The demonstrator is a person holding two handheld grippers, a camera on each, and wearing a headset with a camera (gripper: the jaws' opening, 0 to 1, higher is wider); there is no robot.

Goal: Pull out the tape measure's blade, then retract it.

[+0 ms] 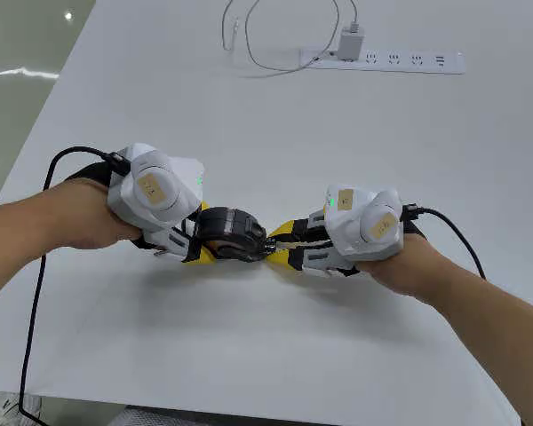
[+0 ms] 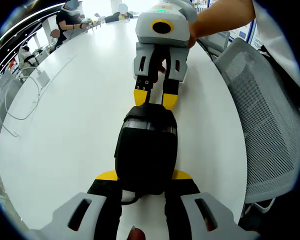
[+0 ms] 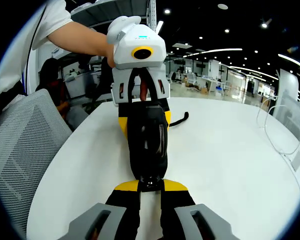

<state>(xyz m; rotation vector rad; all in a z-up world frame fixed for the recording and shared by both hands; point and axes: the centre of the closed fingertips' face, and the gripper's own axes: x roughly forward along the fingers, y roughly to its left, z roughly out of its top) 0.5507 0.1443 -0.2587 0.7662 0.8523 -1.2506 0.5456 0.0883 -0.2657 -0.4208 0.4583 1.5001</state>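
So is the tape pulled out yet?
Not out. The right gripper sits tight against the tape measure, with no blade showing between them.

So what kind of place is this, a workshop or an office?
Most likely an open-plan office or lab: a long white table with a power strip, a mesh office chair, and rows of desks under ceiling lights behind.

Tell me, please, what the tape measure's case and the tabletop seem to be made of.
The tape measure's case looks like black moulded plastic, possibly rubber-coated: mostly matt, with a soft sheen on its curved edge. The tabletop looks like white laminate or painted board: smooth, even, no grain visible.
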